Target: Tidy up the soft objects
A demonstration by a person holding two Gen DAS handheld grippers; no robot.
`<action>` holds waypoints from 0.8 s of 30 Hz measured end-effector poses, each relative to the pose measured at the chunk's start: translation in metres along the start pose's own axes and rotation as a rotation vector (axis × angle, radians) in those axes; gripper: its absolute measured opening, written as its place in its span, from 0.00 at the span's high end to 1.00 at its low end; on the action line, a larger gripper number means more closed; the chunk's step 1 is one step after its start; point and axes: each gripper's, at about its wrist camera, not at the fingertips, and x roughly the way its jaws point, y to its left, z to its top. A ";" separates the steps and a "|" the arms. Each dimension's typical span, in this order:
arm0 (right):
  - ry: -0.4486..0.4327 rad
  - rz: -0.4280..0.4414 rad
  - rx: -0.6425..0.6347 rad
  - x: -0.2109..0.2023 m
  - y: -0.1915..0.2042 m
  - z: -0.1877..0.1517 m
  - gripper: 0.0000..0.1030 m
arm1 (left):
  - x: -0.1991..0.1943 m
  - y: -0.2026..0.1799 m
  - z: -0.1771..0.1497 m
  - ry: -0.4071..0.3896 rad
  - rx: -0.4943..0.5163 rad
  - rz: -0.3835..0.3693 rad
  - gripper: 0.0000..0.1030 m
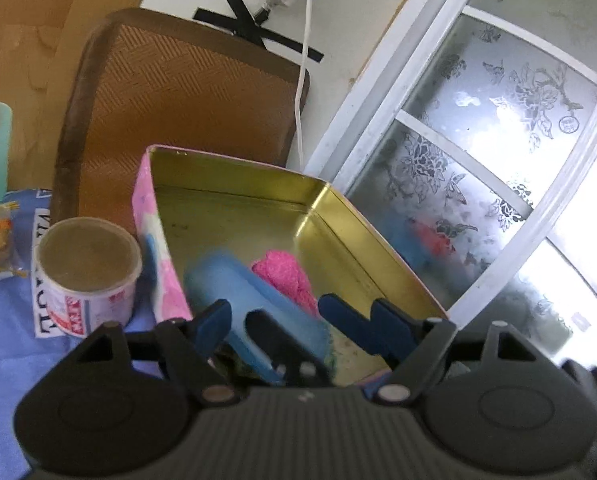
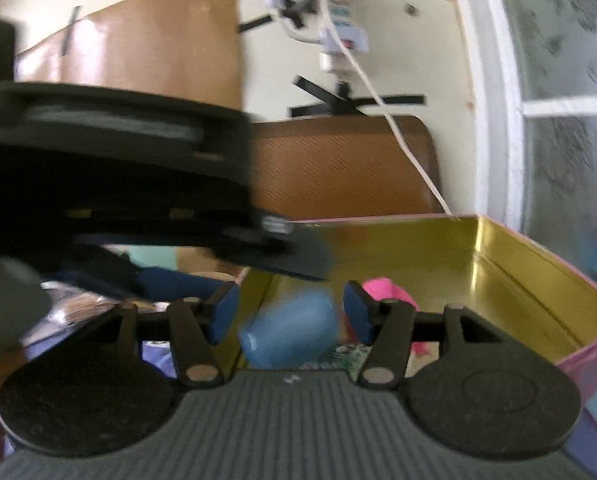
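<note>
Gold-lined tin [image 1: 362, 216] already loaded w/ blue roll [image 1: 234, 280] & pink cloth [image 1: 286, 276]; left gripper [image 1: 272, 312] & right gripper [image 2: 290, 312] held open, nothing gripped; more sorting judged left.

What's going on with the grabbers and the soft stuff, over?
Left gripper, right gripper: open, empty. Blue roll, pink cloth inside tin. Nothing blocking.

Blue soft roll [image 2: 292, 330] in gold-lined tin [image 2: 538, 280], pink cloth [image 2: 382, 286] beside
</note>
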 end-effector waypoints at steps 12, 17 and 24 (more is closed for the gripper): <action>-0.055 0.114 0.065 -0.033 0.042 -0.011 0.41 | -0.105 0.048 -0.032 -0.175 -0.002 0.080 0.19; 0.006 0.218 -0.004 -0.028 0.088 -0.023 0.41 | -0.150 0.089 -0.062 -0.222 -0.069 0.174 0.19; 0.106 0.339 -0.095 -0.010 0.149 -0.033 0.41 | -0.194 0.143 -0.092 -0.256 -0.155 0.298 0.19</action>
